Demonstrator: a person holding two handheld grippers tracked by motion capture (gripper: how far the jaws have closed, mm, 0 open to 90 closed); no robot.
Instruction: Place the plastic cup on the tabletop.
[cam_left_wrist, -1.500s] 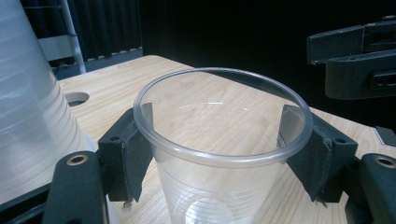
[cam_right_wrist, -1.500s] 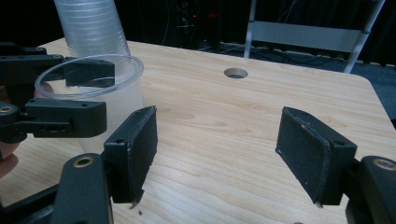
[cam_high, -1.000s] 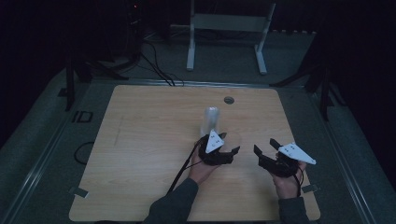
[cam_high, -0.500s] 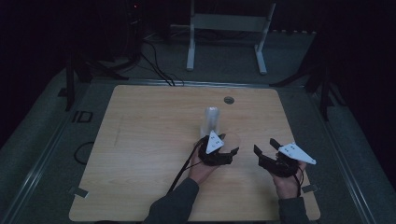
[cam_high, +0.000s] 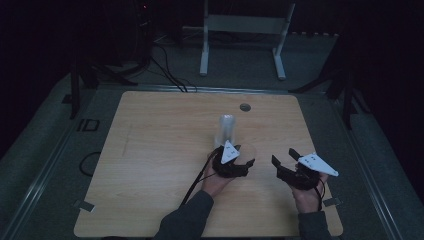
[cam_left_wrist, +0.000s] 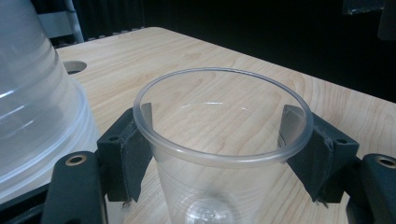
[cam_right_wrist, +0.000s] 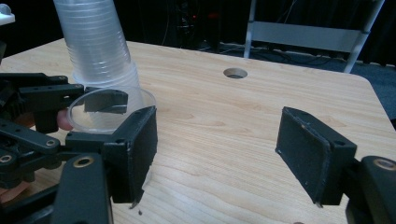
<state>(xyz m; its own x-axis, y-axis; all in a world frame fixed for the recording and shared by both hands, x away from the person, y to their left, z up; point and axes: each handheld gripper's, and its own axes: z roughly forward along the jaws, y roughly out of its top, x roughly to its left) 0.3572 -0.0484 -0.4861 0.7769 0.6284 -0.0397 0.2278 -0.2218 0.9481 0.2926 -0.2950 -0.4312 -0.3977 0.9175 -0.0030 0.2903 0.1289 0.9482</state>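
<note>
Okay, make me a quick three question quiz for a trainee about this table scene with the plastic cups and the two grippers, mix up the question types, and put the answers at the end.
1. True or false: the left gripper has its jaws on either side of a single clear cup that stands upright.
2. Multiple choice: the right gripper is A) shut on a cup, B) open with nothing between its jaws, C) resting on the stack.
3. Short answer: which way up is the stack of cups beside the single cup?

Key:
1. True.
2. B.
3. Upside down, rims on the wooden table.
</note>
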